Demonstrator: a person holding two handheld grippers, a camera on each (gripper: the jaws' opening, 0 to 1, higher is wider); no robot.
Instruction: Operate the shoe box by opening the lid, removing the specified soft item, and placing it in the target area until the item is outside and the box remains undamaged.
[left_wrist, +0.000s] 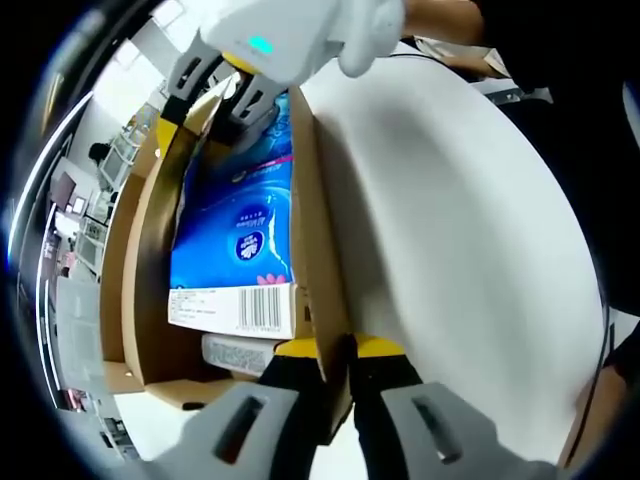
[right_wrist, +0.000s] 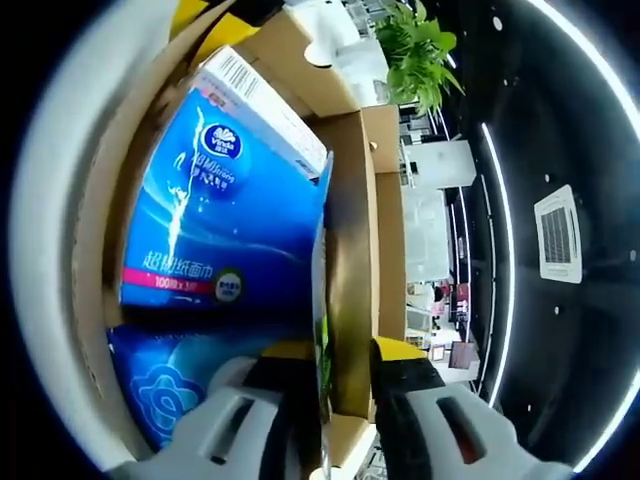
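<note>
Left claw (left_wrist: 350, 350): in the left gripper view its yellow-tipped jaws stand close together, pinching the edge of a cardboard wall of the shoe box (left_wrist: 312, 230). Clenched on that wall; the box is steadied from this end.

Right claw (right_wrist: 345, 355): in the right gripper view its jaws straddle a cardboard wall and the thin edge of the blue wrapper next to it. One jaw is inside the box, the other outside. Whether it grips the wrapper, the wall, or both, I cannot tell. In the left gripper view the right claw shows at the far end of the box, under a white-gloved hand (left_wrist: 375, 35).

Item: blue tissue pack (right_wrist: 215, 215), soft plastic wrap, barcode panel at one end. It lies inside the box, filling most of the interior. More blue printed wrap sits at the near end in the right gripper view.

Surroundings: lid (left_wrist: 460, 230), white inside, swung fully open beside the box. A potted plant (right_wrist: 420, 50) stands beyond. The tabletop is barely visible.

Step in hand (judgement): lid opening looks done; this is the grasp before extraction. The pack is not yet out.

Next move calls for: confirming the right claw has wrapper rather than cardboard, then a straight lift clear of the walls while the left claw holds the box down. The pack fits snugly, so dragging could tear a wall.
</note>
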